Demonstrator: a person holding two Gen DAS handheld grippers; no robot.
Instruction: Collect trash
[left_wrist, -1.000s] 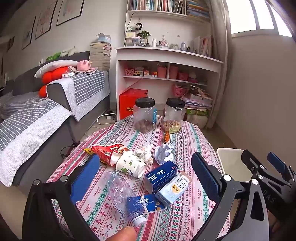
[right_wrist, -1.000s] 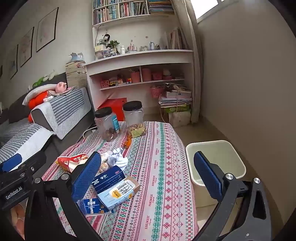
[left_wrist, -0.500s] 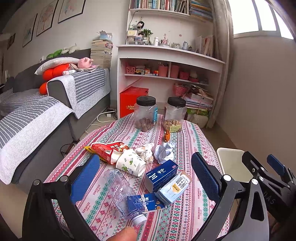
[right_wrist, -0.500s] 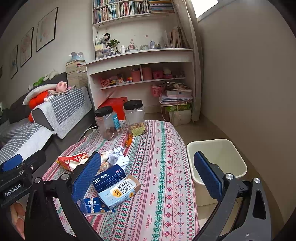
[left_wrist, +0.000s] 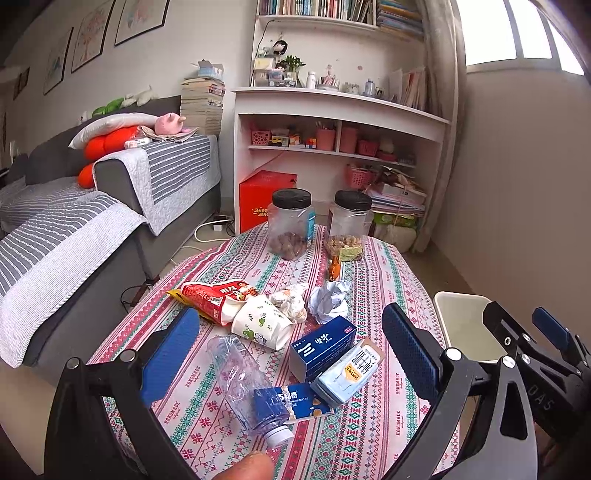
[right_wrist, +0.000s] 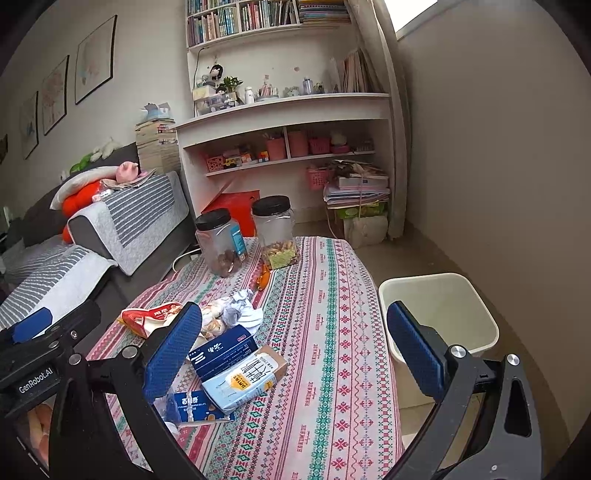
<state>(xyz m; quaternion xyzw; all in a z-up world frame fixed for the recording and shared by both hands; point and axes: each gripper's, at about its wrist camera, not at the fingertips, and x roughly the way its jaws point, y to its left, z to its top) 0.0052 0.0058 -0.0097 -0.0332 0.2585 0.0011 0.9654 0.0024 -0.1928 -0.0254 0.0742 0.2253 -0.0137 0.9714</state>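
Spreading across the near half of the patterned table (left_wrist: 384, 280) is the litter to be gathered, while the pale bin (right_wrist: 439, 314) that should receive it stands on the floor just off the table's right edge, apparently empty. Both grippers hang above the near end with nothing between their blue pads: the left gripper (left_wrist: 291, 354) has its jaws released wide, and the right gripper (right_wrist: 295, 350) is spread just as wide and empty. From the left wrist view the heap lies straight ahead and below the jaws; from the right wrist view it sits toward the left finger, with the bin off by the right finger. The crushed clear bottle (left_wrist: 243, 380) lies nearest the left gripper, its long axis running away from the camera with the white cap end closest, so jaws that open side to side would close across its width. Just right of it, touching one another, lie the light blue carton (right_wrist: 243, 380) and the dark blue box (right_wrist: 221, 350), both angled up to the right; these look nearer the right gripper, which is also the one beside the bin. Farther off are the paper cup (left_wrist: 262, 325), the red snack bag (left_wrist: 214, 295) and the crumpled paper (left_wrist: 328, 299).
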